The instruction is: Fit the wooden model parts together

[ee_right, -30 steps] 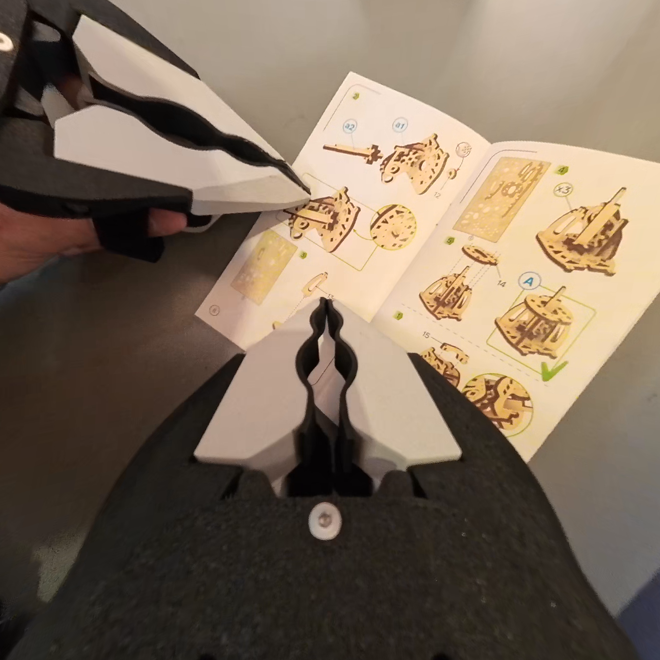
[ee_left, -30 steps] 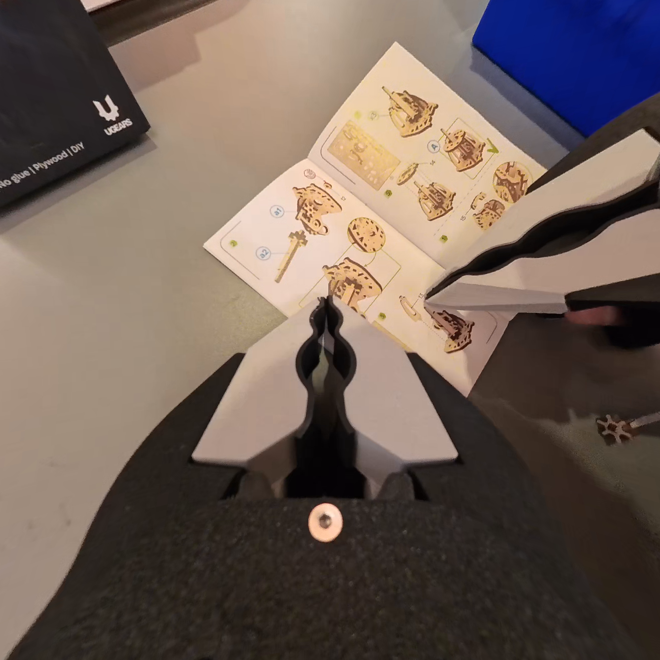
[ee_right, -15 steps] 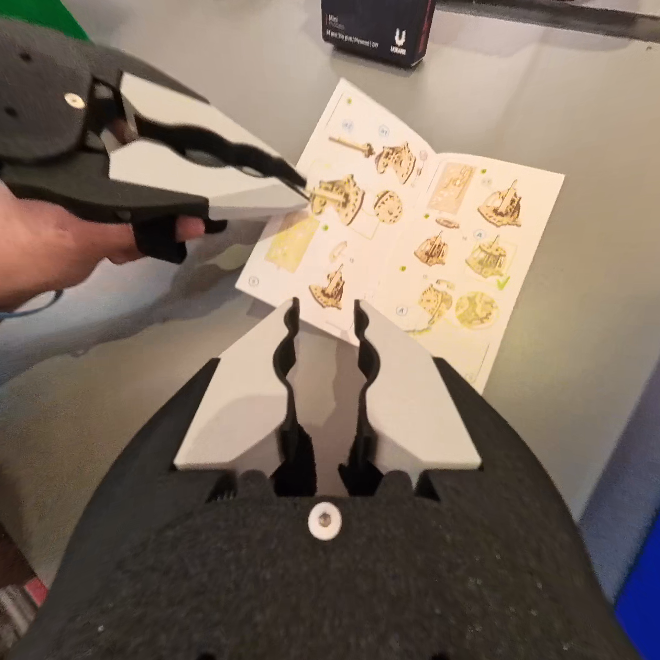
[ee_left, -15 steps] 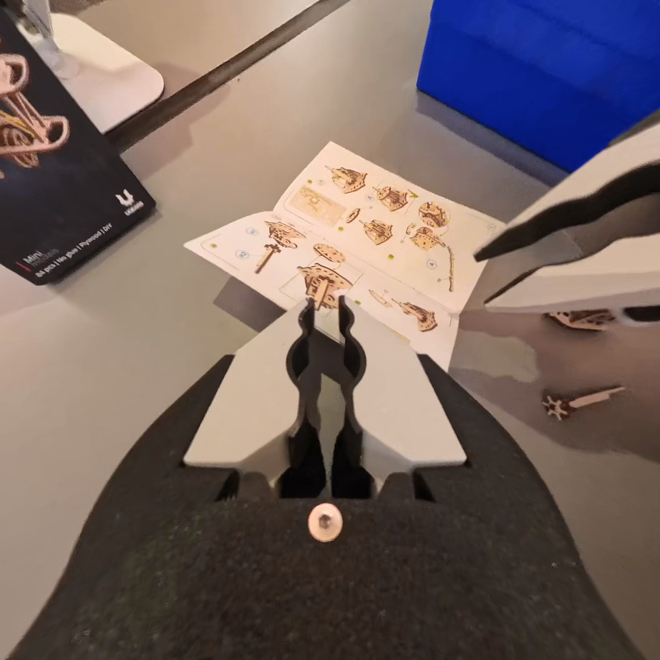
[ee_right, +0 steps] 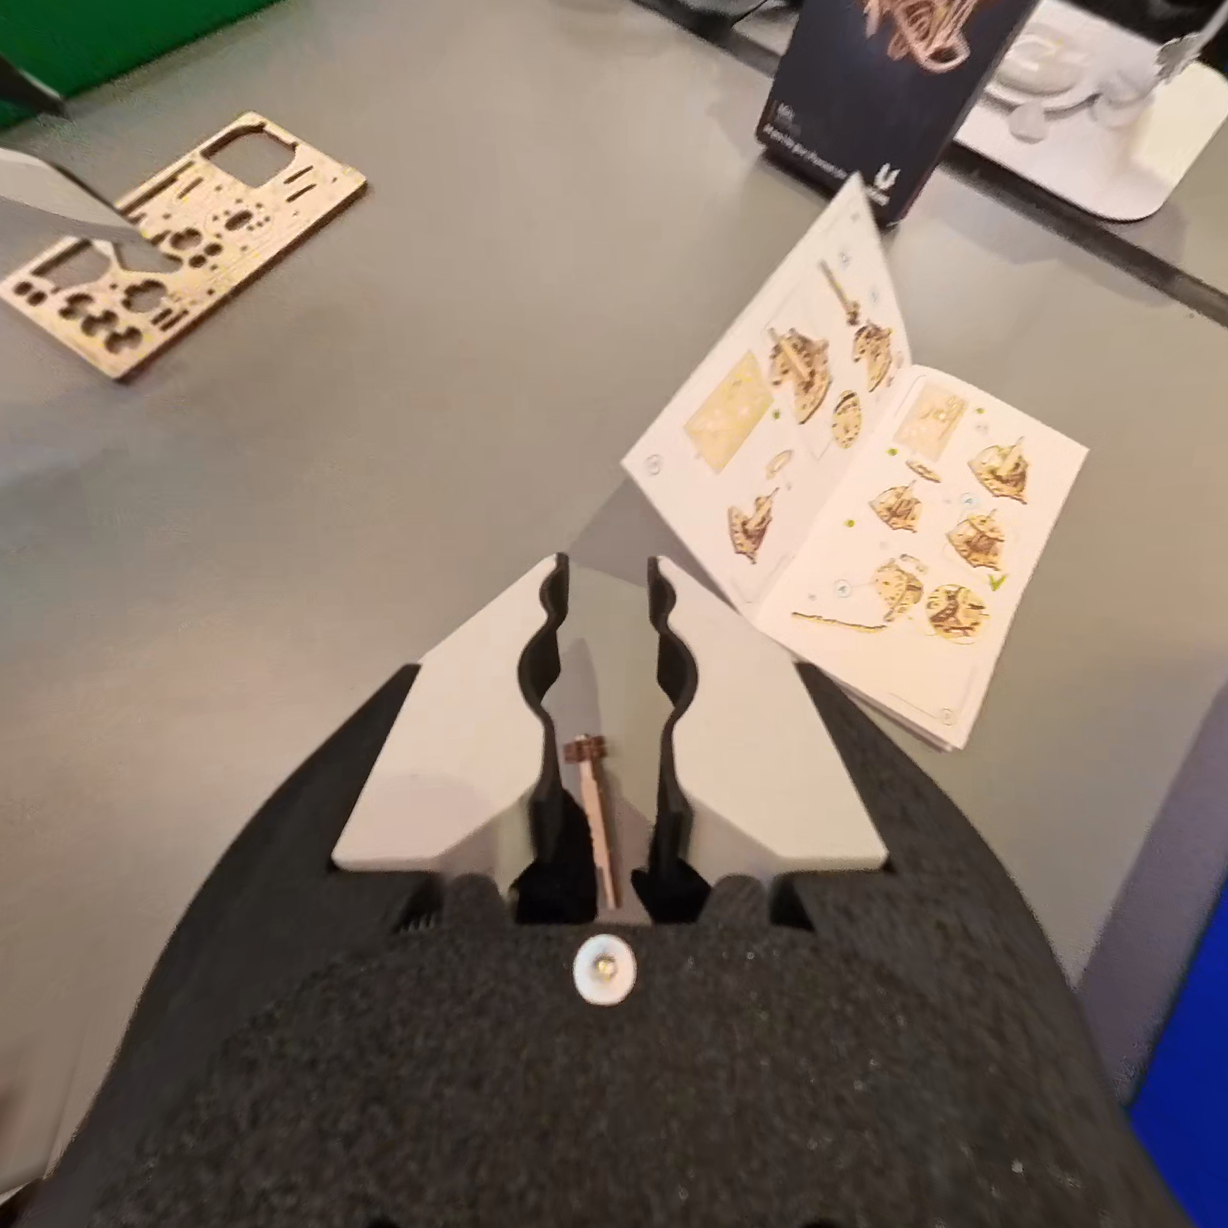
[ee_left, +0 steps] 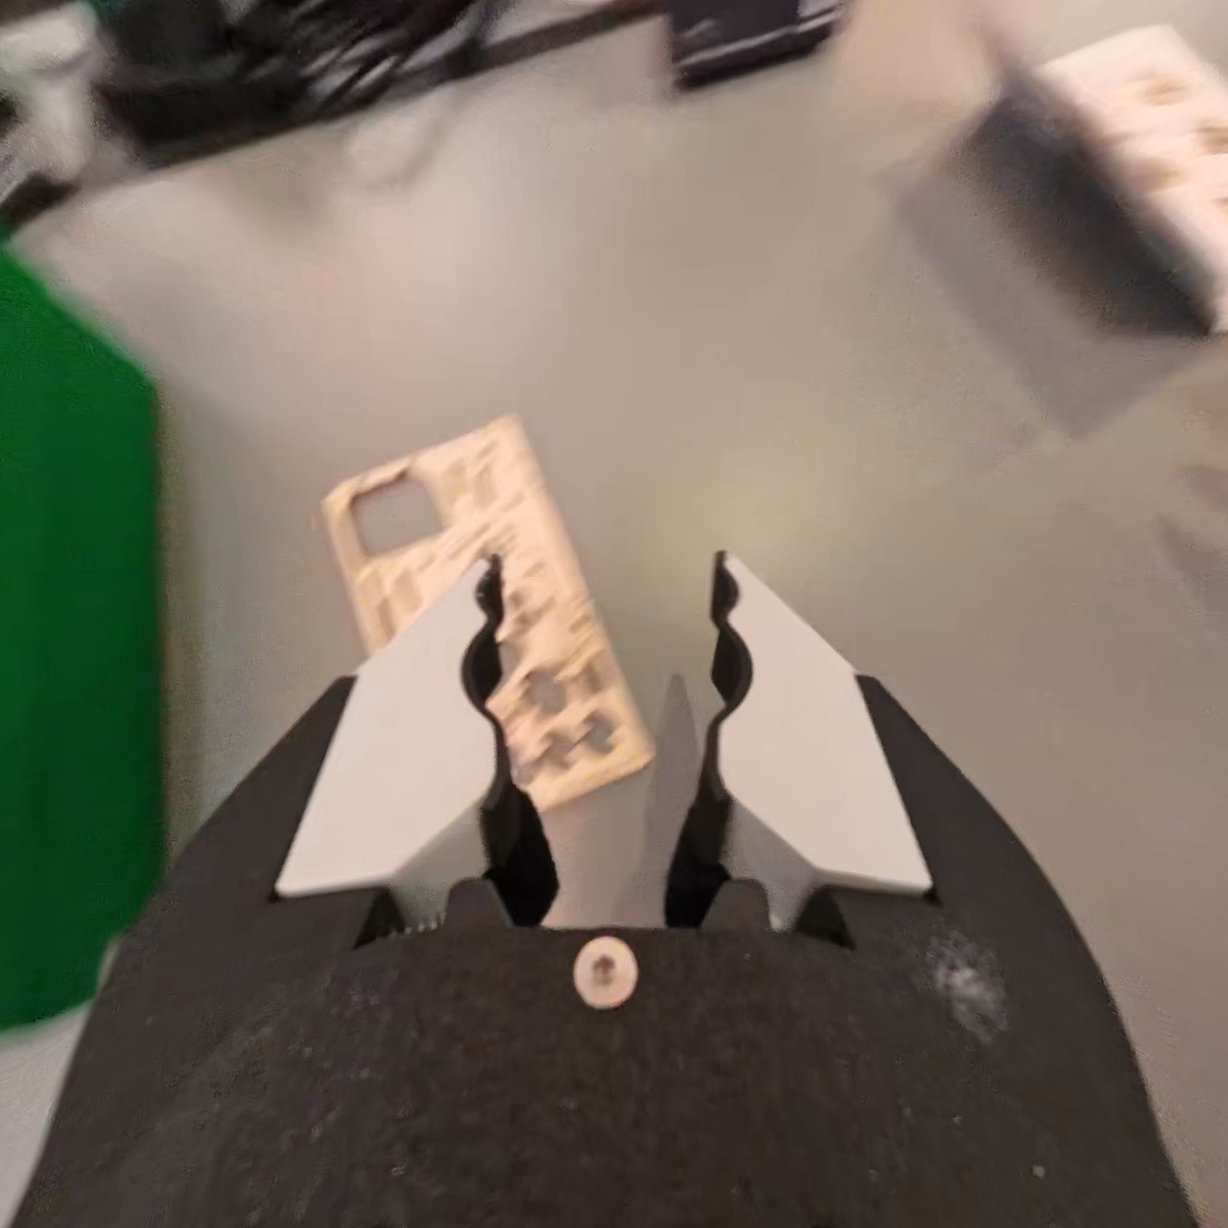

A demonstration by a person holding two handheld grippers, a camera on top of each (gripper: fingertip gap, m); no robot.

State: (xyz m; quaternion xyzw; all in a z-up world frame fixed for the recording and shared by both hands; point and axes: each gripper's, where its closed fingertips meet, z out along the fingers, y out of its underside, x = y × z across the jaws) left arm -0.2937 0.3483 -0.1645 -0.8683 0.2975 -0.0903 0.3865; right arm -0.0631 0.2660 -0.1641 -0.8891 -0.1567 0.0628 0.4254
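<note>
My left gripper (ee_left: 605,565) is open and empty, held above a punched-out wooden parts sheet (ee_left: 465,565) that lies flat on the grey table; its left finger covers part of the sheet. The left wrist view is blurred. The same sheet (ee_right: 219,219) shows at the far left of the right wrist view, with a left gripper fingertip (ee_right: 100,219) over it. My right gripper (ee_right: 608,565) is open and empty above the table. A small wooden axle with a gear-shaped end (ee_right: 595,811) lies on the table, seen between its fingers.
An open instruction booklet (ee_right: 884,505) lies to the right of my right gripper. A dark product box (ee_right: 884,100) stands behind it, with a white object (ee_right: 1096,113) beyond. A green block (ee_left: 66,631) is at the left, a blue block (ee_right: 1183,997) at the right.
Both grippers left the booklet and opened. The left one swung left over the wooden parts sheet. The right one drew back over the small axle piece.
</note>
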